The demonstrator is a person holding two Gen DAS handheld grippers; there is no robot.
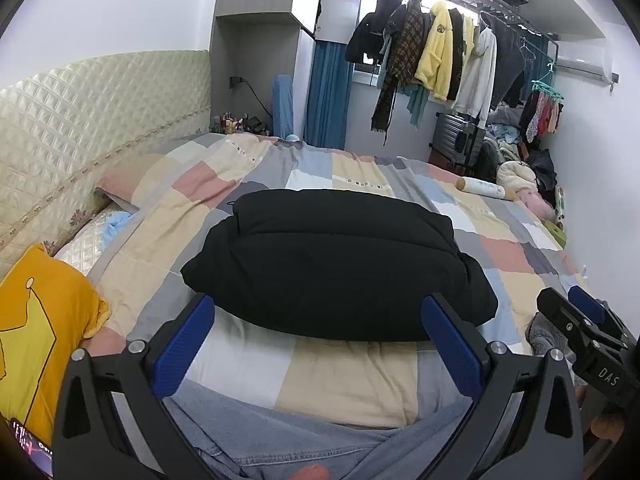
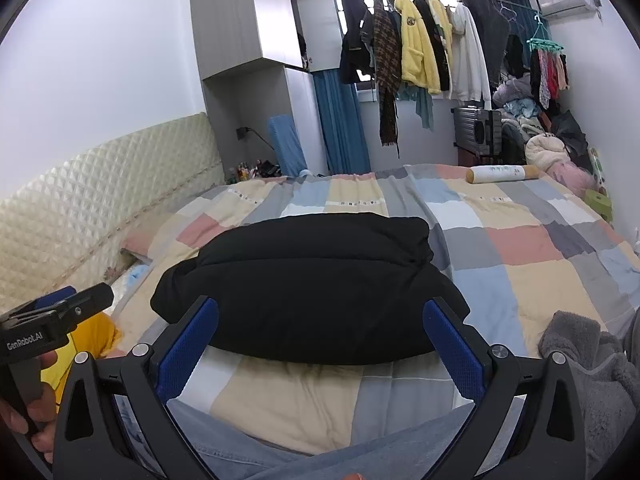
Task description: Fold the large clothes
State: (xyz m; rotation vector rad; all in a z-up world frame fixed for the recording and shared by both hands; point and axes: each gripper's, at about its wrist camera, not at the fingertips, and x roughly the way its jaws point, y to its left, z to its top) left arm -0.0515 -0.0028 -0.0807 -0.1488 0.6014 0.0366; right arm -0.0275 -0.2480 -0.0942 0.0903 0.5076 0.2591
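Currently: black garment [image 1: 332,268], folded into a thick bundle, lying mid-bed on the patchwork quilt [image 1: 352,380]. Left gripper [image 1: 318,344] and right gripper [image 2: 320,346]: fingers spread, holding nothing, poised just short of the bundle's near edge. Fold appears finished, though its far side is hidden. Advice: press corners flat and square loose edges before leaving. Nearby: yellow pillow [image 1: 44,320], grey fleece [image 2: 592,360].

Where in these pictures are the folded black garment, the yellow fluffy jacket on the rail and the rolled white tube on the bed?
folded black garment [image 1: 336,264], left wrist view, middle of its top.
yellow fluffy jacket [image 2: 414,56], right wrist view, its chest.
rolled white tube [image 2: 500,173], right wrist view, its middle.
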